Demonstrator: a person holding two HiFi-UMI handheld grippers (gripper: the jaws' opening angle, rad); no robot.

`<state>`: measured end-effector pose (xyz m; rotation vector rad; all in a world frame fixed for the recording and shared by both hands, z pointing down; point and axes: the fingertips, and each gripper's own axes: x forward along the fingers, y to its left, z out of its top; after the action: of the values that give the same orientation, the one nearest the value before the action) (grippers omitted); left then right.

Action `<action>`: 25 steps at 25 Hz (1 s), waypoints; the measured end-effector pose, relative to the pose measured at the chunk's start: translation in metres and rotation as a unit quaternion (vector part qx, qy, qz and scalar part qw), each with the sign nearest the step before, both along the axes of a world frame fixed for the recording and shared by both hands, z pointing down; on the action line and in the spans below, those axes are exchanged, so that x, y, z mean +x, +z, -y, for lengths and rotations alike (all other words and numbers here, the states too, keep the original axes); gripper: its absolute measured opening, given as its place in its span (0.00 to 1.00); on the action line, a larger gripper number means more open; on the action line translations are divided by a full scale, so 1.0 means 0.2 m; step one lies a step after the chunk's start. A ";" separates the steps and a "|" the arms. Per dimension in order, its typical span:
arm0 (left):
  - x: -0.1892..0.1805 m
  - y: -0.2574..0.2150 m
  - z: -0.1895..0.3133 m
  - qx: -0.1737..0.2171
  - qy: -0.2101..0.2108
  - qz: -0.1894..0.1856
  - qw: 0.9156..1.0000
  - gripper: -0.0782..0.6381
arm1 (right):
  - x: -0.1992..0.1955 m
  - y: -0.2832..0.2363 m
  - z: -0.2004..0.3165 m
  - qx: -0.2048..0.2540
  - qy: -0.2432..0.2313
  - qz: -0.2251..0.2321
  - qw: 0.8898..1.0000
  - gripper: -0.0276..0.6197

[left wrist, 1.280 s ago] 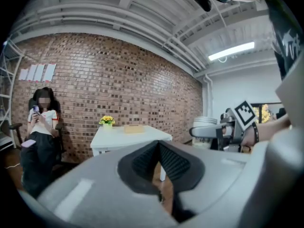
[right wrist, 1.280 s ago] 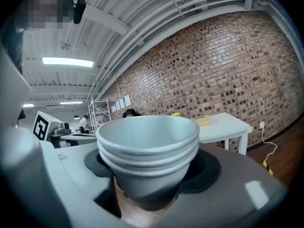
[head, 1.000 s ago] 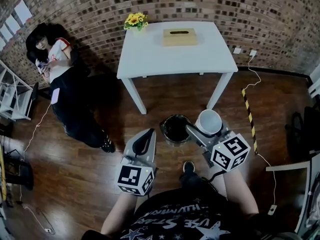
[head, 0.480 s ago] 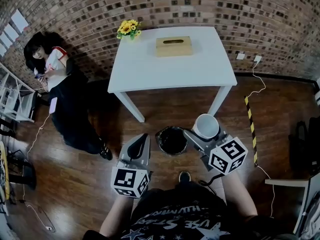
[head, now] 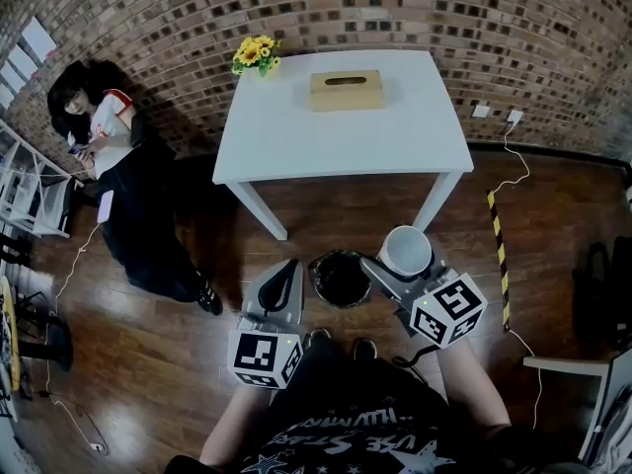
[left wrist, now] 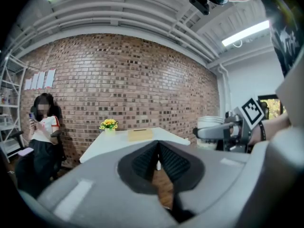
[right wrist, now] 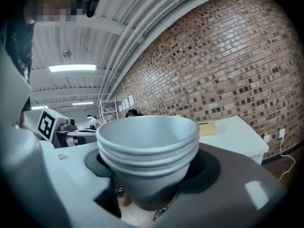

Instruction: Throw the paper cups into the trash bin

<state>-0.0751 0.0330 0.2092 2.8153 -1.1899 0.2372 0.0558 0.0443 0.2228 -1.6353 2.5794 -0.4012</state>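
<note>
A stack of paper cups is gripped upright in the right tongs, just right of the black trash bin on the wooden floor. The left tongs are seen clenched and empty, left of the bin. Beyond both tongs, a white tabletop is backed by a brick wall.

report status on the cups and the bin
Right gripper, fingers closed on the stack of paper cups, upright. Left gripper shut, empty. Cups held just right of the trash bin, not over its mouth. Nothing in between.
</note>
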 end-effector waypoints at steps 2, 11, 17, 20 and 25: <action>0.01 -0.01 0.03 0.013 0.000 -0.002 1.000 0.12 | -0.03 -0.01 0.01 0.013 0.003 -0.011 1.000 0.58; -0.02 -0.01 0.16 0.022 0.041 -0.010 0.999 0.12 | -0.12 -0.14 0.11 0.047 0.035 -0.033 0.998 0.58; -0.03 -0.10 0.28 0.046 0.064 -0.019 0.997 0.12 | -0.17 -0.18 0.19 0.045 0.040 -0.049 0.997 0.58; -0.04 -0.04 0.35 0.037 0.073 -0.016 0.997 0.12 | -0.21 -0.14 0.24 0.035 0.045 -0.061 0.997 0.58; -0.07 0.10 0.48 0.017 0.091 -0.020 0.996 0.12 | -0.21 -0.04 0.38 0.027 0.078 -0.068 0.994 0.58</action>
<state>-0.0884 -0.0639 0.2300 2.9450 -0.9388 0.1732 0.0130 -0.0308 0.2143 -1.8901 2.5042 -0.2142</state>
